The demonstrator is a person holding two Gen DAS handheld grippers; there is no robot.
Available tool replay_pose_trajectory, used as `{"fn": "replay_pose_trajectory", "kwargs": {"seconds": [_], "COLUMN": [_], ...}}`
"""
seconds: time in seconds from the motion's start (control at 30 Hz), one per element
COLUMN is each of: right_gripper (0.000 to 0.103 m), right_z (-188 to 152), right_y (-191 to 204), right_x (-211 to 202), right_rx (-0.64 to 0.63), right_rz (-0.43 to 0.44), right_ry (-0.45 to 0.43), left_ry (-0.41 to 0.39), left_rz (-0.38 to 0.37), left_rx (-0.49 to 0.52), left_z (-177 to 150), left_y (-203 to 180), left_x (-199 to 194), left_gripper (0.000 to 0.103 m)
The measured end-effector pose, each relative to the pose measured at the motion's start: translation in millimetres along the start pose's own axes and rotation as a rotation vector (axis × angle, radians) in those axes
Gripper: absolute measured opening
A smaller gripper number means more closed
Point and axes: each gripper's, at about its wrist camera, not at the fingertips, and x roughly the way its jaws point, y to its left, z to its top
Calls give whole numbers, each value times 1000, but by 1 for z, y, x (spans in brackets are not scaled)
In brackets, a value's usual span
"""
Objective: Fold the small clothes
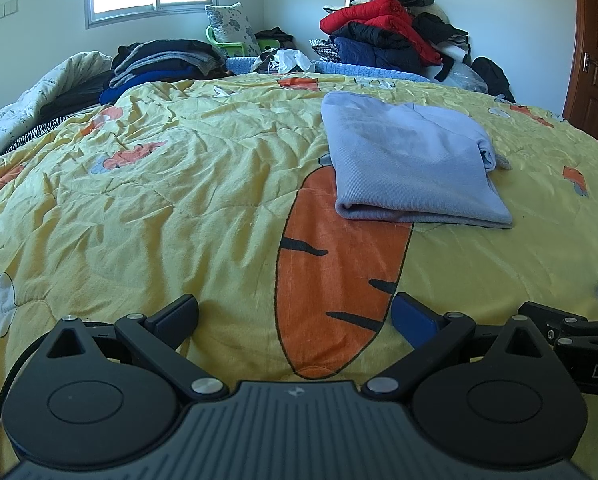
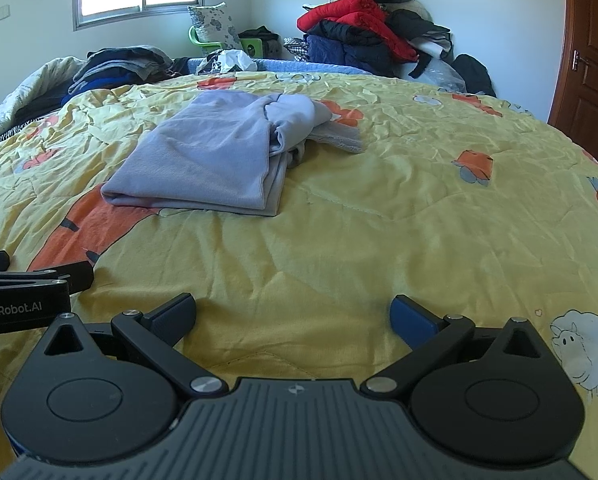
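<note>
Both claws, left [image 1: 295,320] and right [image 2: 293,316], gape empty; ahead, the soft, light lavender top [image 2: 203,160] seems folded; pinch its loose, bunched far-right edge.

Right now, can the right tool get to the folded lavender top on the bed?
Probably yes. The right tool is open and empty, and only bare yellow quilt lies between it and the lavender top, which sits ahead, slightly left.
</note>
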Motion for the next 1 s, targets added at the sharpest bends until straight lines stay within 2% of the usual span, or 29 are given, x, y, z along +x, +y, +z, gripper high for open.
{"fn": "replay_pose_trajectory", "kwargs": {"seconds": [1.0], "right_gripper": [102], "right_z": [0], "right_y": [0], "right_x": [0], "right_rx": [2], "right_rz": [1], "right_ry": [-1], "left_ry": [0], "left_rz": [2], "left_rx": [5], "left_z": [-1], "left_y": [1], "left_x": [0], "left_gripper": [103]}}
